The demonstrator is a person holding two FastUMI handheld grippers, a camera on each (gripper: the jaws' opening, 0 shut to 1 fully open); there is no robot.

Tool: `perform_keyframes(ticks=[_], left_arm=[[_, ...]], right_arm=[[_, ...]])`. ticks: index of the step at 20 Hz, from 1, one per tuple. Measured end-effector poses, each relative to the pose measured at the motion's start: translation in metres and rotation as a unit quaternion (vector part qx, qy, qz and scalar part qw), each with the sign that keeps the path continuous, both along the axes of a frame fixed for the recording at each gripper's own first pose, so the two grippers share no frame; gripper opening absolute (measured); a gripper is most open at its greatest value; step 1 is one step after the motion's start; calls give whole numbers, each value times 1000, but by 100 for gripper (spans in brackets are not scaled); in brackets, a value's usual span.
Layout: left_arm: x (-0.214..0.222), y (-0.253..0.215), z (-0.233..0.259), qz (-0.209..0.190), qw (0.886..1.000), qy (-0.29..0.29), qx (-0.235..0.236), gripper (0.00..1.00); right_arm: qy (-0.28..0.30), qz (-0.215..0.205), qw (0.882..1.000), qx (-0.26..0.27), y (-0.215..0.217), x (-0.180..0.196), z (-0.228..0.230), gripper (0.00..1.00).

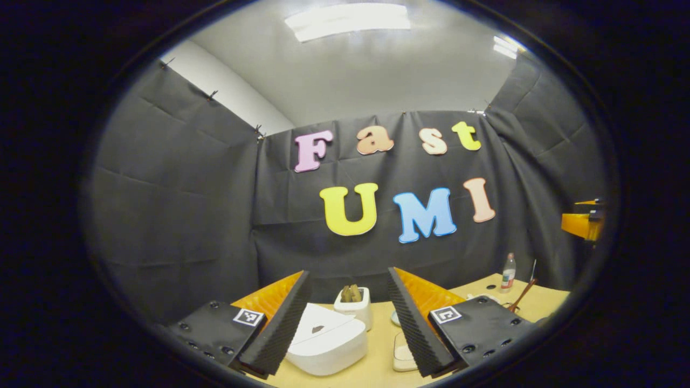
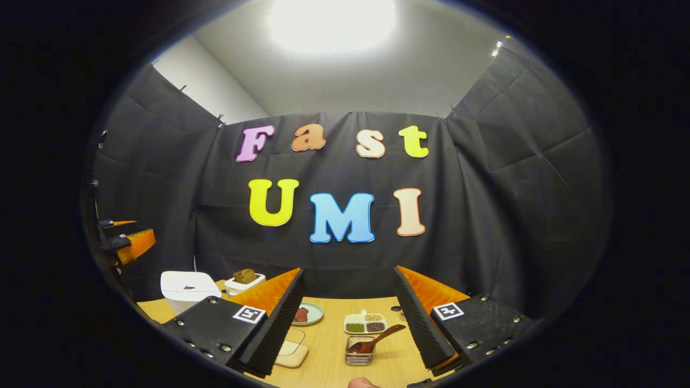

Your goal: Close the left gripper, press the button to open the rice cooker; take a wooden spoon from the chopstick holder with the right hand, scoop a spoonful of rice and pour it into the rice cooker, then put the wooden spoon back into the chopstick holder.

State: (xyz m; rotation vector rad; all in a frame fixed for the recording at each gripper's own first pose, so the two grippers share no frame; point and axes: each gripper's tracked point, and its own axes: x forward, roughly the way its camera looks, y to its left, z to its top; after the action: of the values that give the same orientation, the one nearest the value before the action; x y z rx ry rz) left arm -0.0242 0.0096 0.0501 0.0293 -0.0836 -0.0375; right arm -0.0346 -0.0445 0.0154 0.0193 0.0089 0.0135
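— Start with the left gripper view. Where do you stand?

— My left gripper (image 1: 349, 323) is held above the table (image 1: 380, 355) with its fingers spread wide, pinching nothing. The white rice cooker (image 1: 328, 339) sits just below and between them, lid down. So, as I judge it, the first step isn't done: I have yet to bring the fingers together and press the button. Behind the cooker stands a small white toaster (image 1: 354, 306) with bread in it.

— And the right gripper view?

— My right gripper (image 2: 349, 323) is spread too, and empty. Ahead of it, between the fingers, is the chopstick holder (image 2: 360, 350), a small metal-framed box, with the wooden spoon (image 2: 377, 339) leaning out of it, handle up toward the right. Untouched, as far as I can tell. Just beyond is a divided tray (image 2: 365, 323) of grains. Which dish holds the rice I can't tell. The cooker is far off to the left in this view, closed.

— What's left, then?

— Everything: pressing, taking the spoon, scooping, pouring, returning it.
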Motion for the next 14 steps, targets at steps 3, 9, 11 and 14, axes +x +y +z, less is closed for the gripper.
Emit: perform_keyframes(ticks=[3, 9, 11, 14], left_arm=[[-8, 5, -1, -4, 1000, -1, -10, 97], [-18, 18, -4, -2, 1000, 4, -19, 97], [-22, 19, -3, -5, 1000, 5, -21, 94], [-27, 19, -3, -8, 1000, 0, -18, 100]], right_arm=[[-7, -8, 1000, -7, 3, -7, 5, 97], [-6, -11, 1000, -6, 10, -19, 6, 97], [-5, -11, 1000, 2, 12, -22, 7, 98], [-4, -12, 1000, 12, 13, -25, 7, 98]])
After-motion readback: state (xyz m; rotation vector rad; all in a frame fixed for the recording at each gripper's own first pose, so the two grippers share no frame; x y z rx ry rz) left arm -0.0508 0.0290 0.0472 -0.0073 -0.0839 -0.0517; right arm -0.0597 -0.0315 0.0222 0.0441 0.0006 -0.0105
